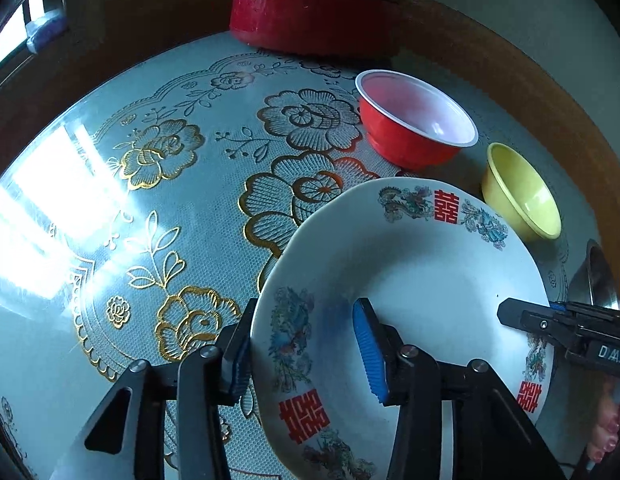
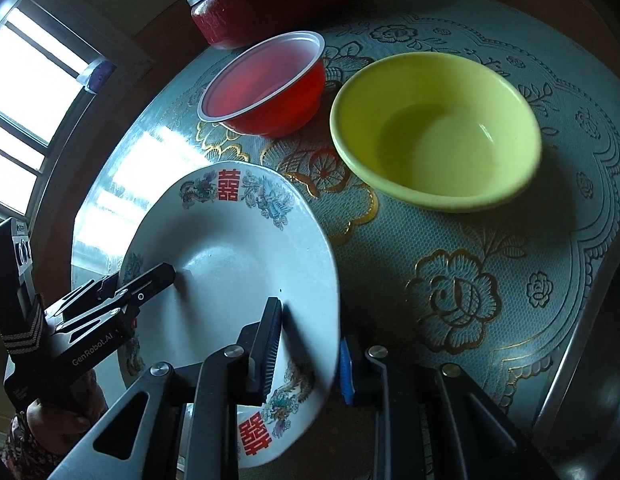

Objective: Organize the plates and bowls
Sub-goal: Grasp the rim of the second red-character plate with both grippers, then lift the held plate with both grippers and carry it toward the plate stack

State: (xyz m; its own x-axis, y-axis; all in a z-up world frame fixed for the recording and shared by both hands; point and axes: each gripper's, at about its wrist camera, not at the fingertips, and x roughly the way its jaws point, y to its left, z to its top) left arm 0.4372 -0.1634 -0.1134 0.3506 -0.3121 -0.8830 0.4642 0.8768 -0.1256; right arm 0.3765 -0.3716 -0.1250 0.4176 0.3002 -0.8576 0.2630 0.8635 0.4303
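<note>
Closest to my left camera, my left gripper [image 1: 306, 354] straddled the near-left rim of the white plate [image 1: 422, 264], one finger outside the edge and the blue-padded one inside the well; I could not tell whether the pads pressed on the rim. That plate, printed with red characters and dragons, lay on the glass-topped table [image 1: 110, 220] over a gold-flowered cloth. From the right edge, my right gripper [image 1: 518, 314] reached over the plate's opposite rim. Beyond the plate stood a red bowl [image 1: 414, 124] and, just right of it, a yellow bowl [image 1: 518, 196], both upright and apart from the plate. At the table's far side sat a red lidded pot [image 1: 310, 16].

Nearest my right camera, my right gripper [image 2: 310, 354] had the plate's [image 2: 238, 248] right rim between its fingers, the dark pad inside and the blue pad outside, apparently clamped on it. My left gripper [image 2: 150, 280] came in from the left over the other rim, a hand [image 2: 58, 420] below it. Further off stood the yellow bowl [image 2: 438, 128] and red bowl [image 2: 266, 84], almost touching, with the pot [image 2: 270, 0] behind.
</note>
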